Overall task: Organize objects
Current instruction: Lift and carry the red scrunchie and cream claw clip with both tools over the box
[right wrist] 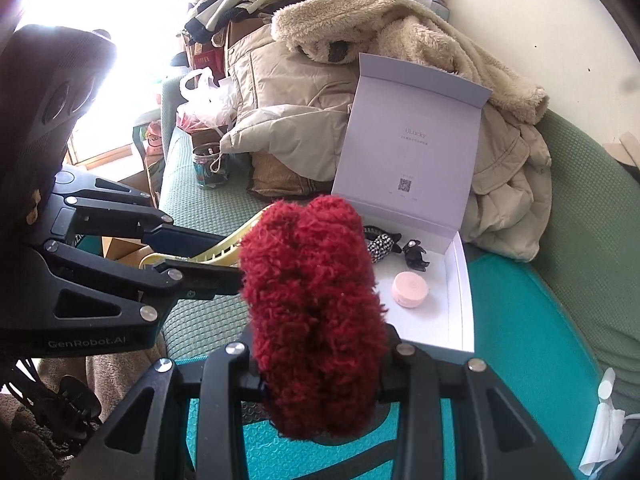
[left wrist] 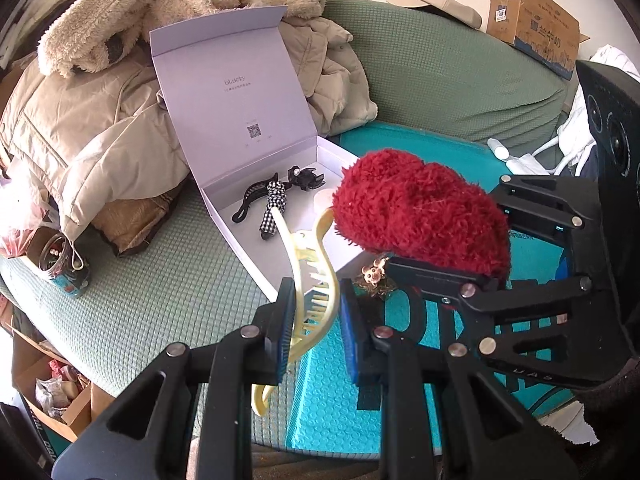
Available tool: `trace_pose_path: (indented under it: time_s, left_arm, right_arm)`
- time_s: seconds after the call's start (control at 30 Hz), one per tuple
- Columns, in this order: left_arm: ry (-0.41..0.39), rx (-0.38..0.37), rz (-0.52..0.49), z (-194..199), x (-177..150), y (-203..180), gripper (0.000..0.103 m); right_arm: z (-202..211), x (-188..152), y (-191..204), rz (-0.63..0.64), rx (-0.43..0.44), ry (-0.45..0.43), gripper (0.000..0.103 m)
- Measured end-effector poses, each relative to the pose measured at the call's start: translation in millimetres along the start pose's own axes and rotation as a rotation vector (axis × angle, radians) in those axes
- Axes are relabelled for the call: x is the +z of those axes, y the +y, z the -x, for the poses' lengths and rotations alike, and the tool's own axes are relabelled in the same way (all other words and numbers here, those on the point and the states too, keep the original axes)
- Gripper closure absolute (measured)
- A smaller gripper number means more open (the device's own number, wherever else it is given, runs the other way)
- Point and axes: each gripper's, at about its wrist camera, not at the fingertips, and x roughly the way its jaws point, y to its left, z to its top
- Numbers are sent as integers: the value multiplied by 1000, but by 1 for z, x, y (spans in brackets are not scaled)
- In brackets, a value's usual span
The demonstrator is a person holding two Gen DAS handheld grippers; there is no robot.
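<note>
Colours on the sofa

A fuzzy red hair clip point(right wrist: 316, 312) is showing beside a pale yellow claw clip point(left wrist: 312, 280); a black-and-white gingham bow point(left wrist: 274, 204) is lying in the white box point(left wrist: 256, 92).

My green sofa point(left wrist: 168, 320), crowded

On its seat I see an open white box point(left wrist: 340, 258), a teal bubble mailer point(left wrist: 332, 400), a heap of beige coats point(left wrist: 100, 120) and a small jar point(left wrist: 66, 270).

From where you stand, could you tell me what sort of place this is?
Probably a lived-in living room at home: a green-covered sofa piled with coats, cardboard boxes behind it, and an open white gift box of hair accessories.
</note>
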Motion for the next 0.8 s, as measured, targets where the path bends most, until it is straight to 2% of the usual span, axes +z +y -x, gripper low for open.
trace_pose_path:
  time_s: [0.3,0.8]
  left_arm:
    - [28,-9,8,-33,24,9,83]
    - [88,-20,17,-106,50,37,83]
  right_arm:
    - [-24,9,-21,11,11,11,68]
    - [-86,15,-58,-43,27,47,68]
